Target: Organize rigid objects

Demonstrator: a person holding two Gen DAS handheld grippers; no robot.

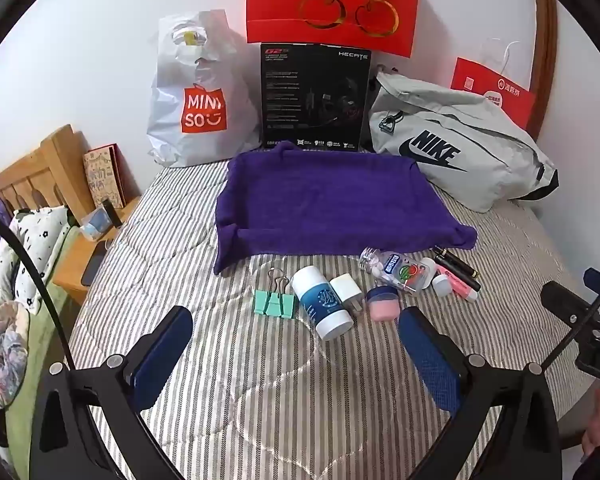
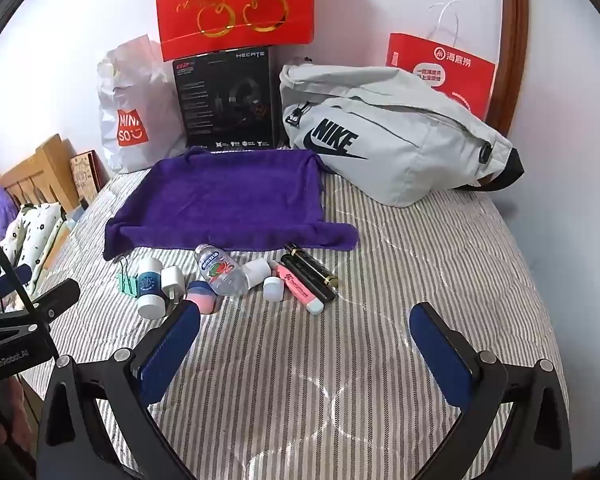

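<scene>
Two tools gaping: left tool (image 1: 296,322), right tool (image 2: 305,318); one purple towel (image 1: 324,204).

Left tongs (image 1: 296,320) hang spread wide and empty above a striped bed (image 1: 260,380). Just past them lie a green binder clip (image 1: 273,301), a blue-and-white tube (image 1: 325,305), a white plug (image 1: 349,288), a pink jar (image 1: 383,303) and a clear bottle (image 1: 392,270). Behind these sits a purple towel (image 1: 332,208).

The red cherry bag (image 1: 332,4) is cut off by the top edge; its lettering is partly unreadable.
</scene>
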